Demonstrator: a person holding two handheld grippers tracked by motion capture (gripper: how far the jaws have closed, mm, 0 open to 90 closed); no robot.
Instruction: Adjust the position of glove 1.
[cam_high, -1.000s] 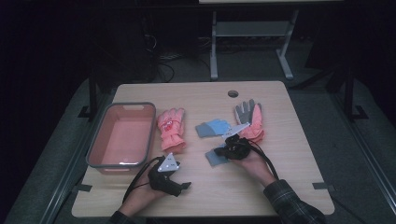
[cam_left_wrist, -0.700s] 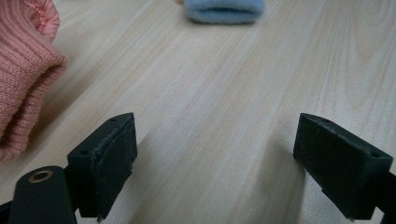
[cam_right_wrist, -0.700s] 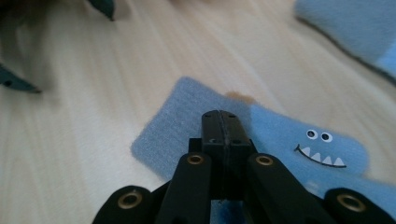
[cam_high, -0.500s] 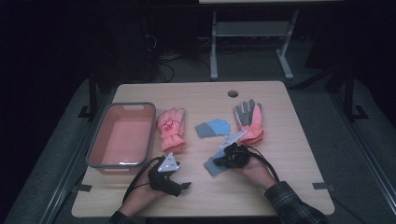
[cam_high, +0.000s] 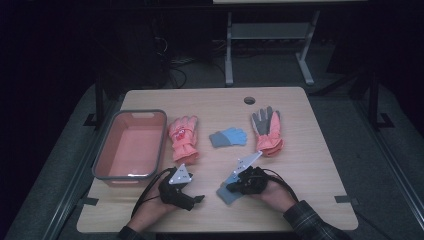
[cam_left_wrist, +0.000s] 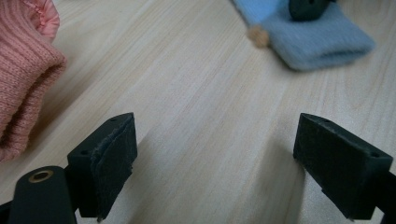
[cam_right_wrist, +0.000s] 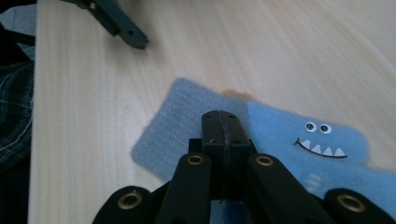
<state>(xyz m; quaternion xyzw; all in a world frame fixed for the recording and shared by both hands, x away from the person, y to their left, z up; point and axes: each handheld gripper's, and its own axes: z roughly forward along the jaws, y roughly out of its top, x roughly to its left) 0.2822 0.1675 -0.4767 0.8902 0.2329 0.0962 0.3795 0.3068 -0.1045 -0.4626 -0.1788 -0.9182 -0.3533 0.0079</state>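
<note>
Two grippers work near the table's (cam_high: 310, 150) near edge. Right gripper (cam_right_wrist: 223, 122) has its jaws pinched together over a blue monster-face glove (cam_right_wrist: 299, 140), whose fingers run off the frame; whether cloth is caught between the pads is hard to tell. Left gripper (cam_left_wrist: 219, 163) stands wide over bare wood, just right of a pink glove's (cam_left_wrist: 23, 74) cuff, partly cut off. Farther left sits a pink tub (cam_high: 102, 150).

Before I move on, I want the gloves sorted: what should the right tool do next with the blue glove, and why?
Probably carry it toward the basket. The right tool looks shut on the blue glove, which lies at the table's near edge, far from its match. The left tool is open with nothing between its jaws, so it could help.
</note>
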